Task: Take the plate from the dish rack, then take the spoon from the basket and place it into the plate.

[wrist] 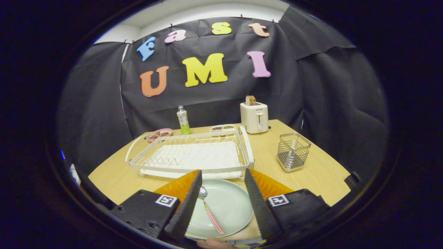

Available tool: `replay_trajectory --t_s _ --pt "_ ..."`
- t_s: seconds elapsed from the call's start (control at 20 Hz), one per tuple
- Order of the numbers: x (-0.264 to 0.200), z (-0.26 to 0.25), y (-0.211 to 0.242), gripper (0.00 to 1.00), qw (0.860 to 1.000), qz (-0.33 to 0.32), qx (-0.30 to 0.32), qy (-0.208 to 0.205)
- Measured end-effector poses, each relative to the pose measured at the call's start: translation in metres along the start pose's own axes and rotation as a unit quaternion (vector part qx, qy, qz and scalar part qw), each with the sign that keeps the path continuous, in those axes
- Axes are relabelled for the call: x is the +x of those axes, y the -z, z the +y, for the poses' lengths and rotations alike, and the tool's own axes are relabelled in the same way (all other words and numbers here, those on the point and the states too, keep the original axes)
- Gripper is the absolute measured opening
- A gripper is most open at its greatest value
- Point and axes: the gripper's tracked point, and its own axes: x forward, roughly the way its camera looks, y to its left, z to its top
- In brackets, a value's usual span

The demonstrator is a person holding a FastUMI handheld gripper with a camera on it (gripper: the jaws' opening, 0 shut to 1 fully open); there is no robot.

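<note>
My claw (223,174) hangs wide open, gripping nothing, above the plate (228,207) where the spoon (207,204) lies; I'd lift straight clear, avoiding the dish rack (188,155).

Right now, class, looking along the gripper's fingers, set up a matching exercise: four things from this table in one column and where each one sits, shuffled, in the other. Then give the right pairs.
Things:
1. spoon
2. plate
3. toaster
4. wire basket

Places:
A. at the back of the table, beyond the dish rack
B. on the table between the open fingers of the gripper
C. lying in the plate, close to one finger
D. standing alone beside the dish rack, in front of the toaster

Pairs: 1-C, 2-B, 3-A, 4-D
</note>
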Motion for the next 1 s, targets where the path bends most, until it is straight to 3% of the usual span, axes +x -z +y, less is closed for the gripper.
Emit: replay_trajectory --t_s 0.05,0.2,0.5,1.0 --pt "-0.005 -0.001 -0.002 0.90 1.000 -0.005 0.002 -0.003" --pt "-0.024 -0.007 -0.007 1.00 1.000 -0.022 -0.002 0.001" --pt "-0.091 -0.011 -0.037 1.00 0.996 -0.089 -0.009 0.004" --pt "-0.177 -0.034 -0.062 1.00 0.987 -0.151 -0.032 0.047"
